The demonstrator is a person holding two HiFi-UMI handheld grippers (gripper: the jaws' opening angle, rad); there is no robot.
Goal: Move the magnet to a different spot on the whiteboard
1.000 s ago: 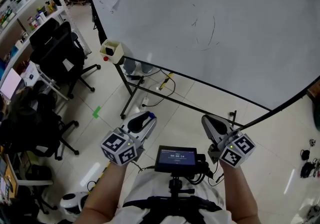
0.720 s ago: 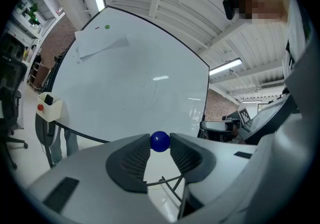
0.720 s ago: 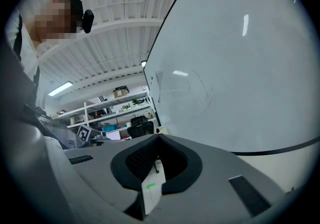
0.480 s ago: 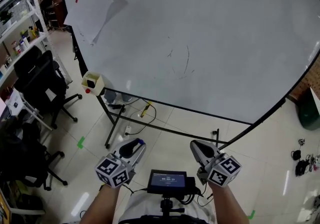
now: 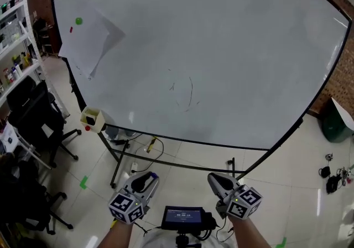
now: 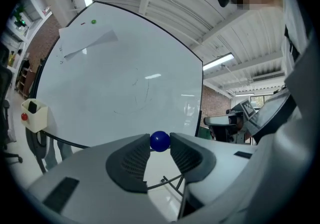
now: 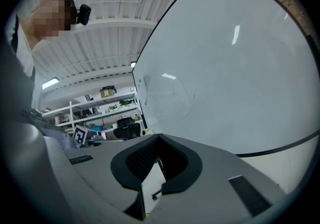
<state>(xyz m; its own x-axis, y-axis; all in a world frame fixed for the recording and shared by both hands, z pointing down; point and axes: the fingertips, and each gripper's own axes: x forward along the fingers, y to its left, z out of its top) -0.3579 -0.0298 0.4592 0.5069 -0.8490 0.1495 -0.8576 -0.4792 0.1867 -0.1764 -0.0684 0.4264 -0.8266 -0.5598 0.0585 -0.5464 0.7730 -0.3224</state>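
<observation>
The blue ball magnet (image 6: pixel 160 141) is not on the board at all: it sits pinched between the very tips of the left gripper (image 5: pixel 145 181), whose jaws are drawn in close, with only the ball's width between them. The right gripper (image 7: pixel 159 138) has its jaws brought together tip to tip with nothing between them, and it hangs at the bottom right of the head view, level with the left one. What the coming move turns on is how the whiteboard (image 5: pixel 221 58) lies from those left jaws. It fills the upper part of the head view and stands ahead of and above both grippers, well apart from them, with its stand's legs in between. The left gripper view looks up along the jaws at the board's bare middle, near a faint pen scribble (image 5: pixel 185 94). Being a ball, the magnet has no long axis to line up, so I judge only the reach up and forward matters, and the left hand, already holding it, is the one to make it. At the upper left of the board a sheet of paper (image 5: pixel 88 42) hangs under a green magnet (image 5: pixel 78 20), so the wide bare face centre and right looks like the free ground.
</observation>
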